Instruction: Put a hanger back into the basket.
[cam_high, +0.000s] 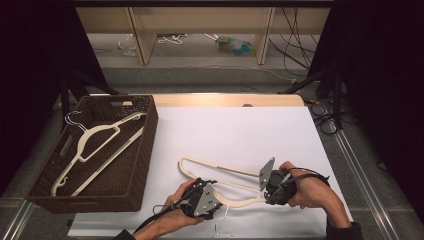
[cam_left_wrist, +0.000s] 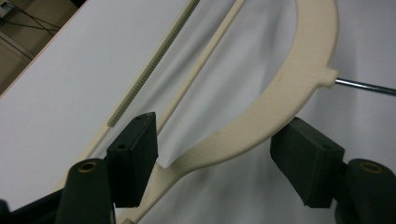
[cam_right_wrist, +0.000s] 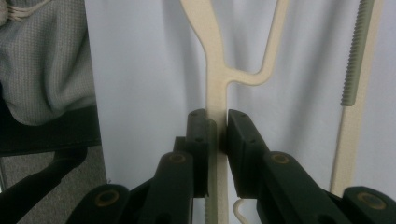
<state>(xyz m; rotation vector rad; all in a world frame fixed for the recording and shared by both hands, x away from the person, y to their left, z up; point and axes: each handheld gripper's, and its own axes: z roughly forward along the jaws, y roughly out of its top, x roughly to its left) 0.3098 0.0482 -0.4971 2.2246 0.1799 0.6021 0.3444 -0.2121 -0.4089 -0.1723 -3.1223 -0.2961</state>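
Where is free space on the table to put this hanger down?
The white sheet is bare from the basket to its right edge, beyond the hanger. The near edge is crowded by both grippers; the basket already holds another hanger.

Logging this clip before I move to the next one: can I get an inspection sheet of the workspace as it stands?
Surface: white table cover, bare where nothing lies.
Job's things: cream hanger on the cover, held at one end; second hanger lies inside the brown wicker basket at the left.
Clutter: nothing seen on the cover.
Grippers: right gripper shut on the cream hanger's arm; left gripper open, jaws either side of the hanger's curved neck, pads not pressing.
Cables: one trails from each gripper; more lie on the floor beyond the table.
Surroundings: wooden shelf legs, dark curtains at both sides.
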